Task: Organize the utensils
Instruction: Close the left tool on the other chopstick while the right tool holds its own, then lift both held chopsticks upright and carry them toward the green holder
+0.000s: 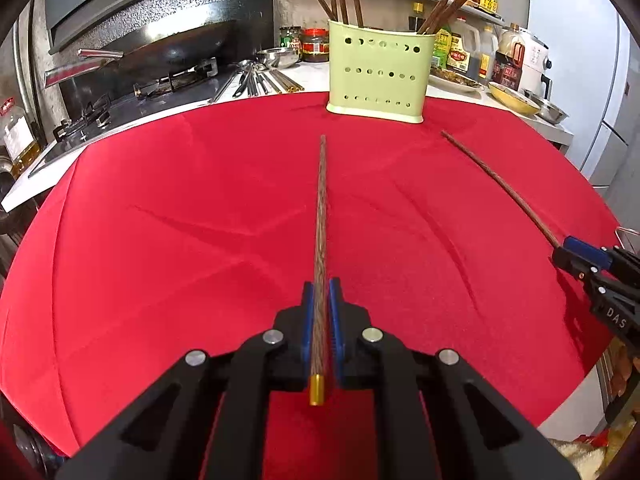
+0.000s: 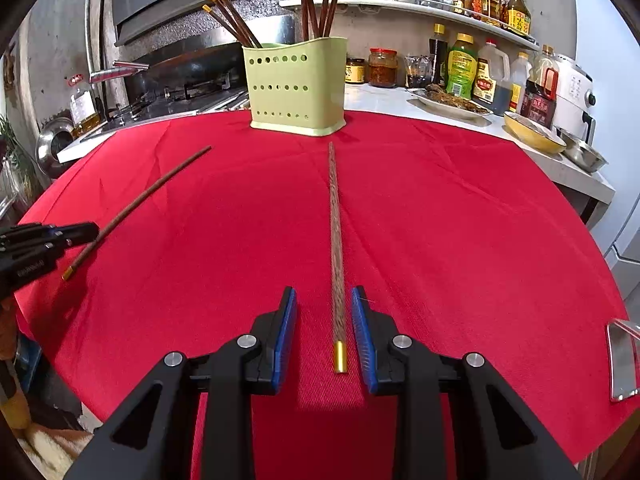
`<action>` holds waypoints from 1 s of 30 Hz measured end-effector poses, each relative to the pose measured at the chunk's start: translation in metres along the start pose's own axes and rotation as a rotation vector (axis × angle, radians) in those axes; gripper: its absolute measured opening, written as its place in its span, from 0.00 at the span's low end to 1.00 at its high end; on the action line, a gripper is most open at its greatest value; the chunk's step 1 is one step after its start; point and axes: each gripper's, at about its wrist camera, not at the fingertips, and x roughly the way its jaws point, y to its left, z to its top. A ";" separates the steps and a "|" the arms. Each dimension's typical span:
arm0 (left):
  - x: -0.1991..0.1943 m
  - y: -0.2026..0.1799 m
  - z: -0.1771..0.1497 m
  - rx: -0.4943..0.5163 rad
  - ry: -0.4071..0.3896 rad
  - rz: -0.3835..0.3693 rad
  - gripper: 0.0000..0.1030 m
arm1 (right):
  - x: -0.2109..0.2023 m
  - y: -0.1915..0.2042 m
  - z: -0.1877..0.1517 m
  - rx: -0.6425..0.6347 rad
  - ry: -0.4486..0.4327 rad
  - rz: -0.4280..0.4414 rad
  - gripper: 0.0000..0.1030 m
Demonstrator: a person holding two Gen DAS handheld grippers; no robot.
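Chopsticks: two loose brown ones with gold end caps on the red cloth (image 1: 160,208) covering the counter, more already standing in the holder. Left claw (image 1: 321,312) is clamped on one chopstick (image 1: 321,216) near its gold-capped end, blue pads tight against both sides, shaft pointing straight ahead toward the green perforated holder (image 1: 378,76). From the right wrist view that same claw sits at the left edge, its chopstick angling up toward the holder. Right claw (image 2: 324,328) has its blue fingers (image 2: 285,332) apart, straddling the second chopstick (image 2: 335,232), which lies flat on the cloth, gold cap nearest the camera; pads not touching it, gap visible on both sides. The holder (image 2: 296,88) stands upright at the far edge of the cloth, two bunches of chopsticks in it, gold caps up. Behind: wok on the stove (image 1: 172,52), sauce bottles (image 2: 476,68), yellow bowl (image 2: 532,128), a shelf of jars.
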 end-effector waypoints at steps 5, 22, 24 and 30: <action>-0.003 0.002 -0.004 0.000 -0.002 -0.002 0.07 | -0.009 -0.007 -0.010 0.022 -0.017 -0.004 0.15; -0.018 0.001 -0.023 0.013 0.018 -0.021 0.26 | -0.062 0.005 0.032 0.018 -0.238 0.072 0.07; -0.017 -0.002 -0.023 0.017 0.021 -0.022 0.26 | -0.067 0.006 0.038 0.013 -0.260 0.081 0.07; -0.014 -0.008 -0.025 0.047 0.027 0.032 0.14 | -0.061 0.012 0.036 -0.005 -0.244 0.094 0.07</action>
